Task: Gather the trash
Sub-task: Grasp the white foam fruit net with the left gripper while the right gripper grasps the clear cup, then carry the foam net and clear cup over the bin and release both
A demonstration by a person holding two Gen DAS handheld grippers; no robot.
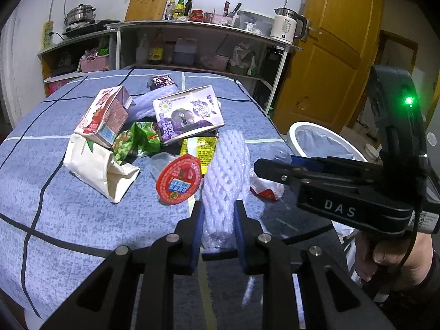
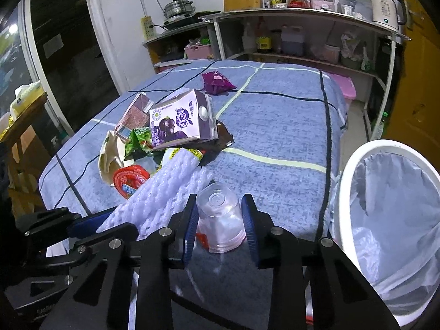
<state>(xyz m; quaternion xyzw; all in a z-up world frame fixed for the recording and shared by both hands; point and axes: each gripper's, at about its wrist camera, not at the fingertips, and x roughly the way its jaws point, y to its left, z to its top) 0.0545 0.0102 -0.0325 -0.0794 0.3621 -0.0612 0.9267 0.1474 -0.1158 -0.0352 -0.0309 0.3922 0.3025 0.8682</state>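
My left gripper (image 1: 218,229) is shut on the near end of a white foam net sleeve (image 1: 227,170), which lies on the blue checked tablecloth (image 1: 82,214). My right gripper (image 2: 220,224) is shut on an upturned clear plastic cup (image 2: 220,220) at the table's near right; it also shows in the left wrist view (image 1: 264,169). Behind lie a red-lidded cup (image 1: 178,178), a purple milk carton (image 1: 187,114), a pink carton (image 1: 106,115), a green wrapper (image 1: 134,140), a yellow wrapper (image 1: 200,148), a white paper bag (image 1: 96,165) and a purple packet (image 2: 217,82).
A white bin with a liner bag (image 2: 390,220) stands right of the table, below its edge. Shelves with bottles, a pot and a kettle (image 1: 286,26) line the back wall. A yellow door (image 1: 330,55) is at the right.
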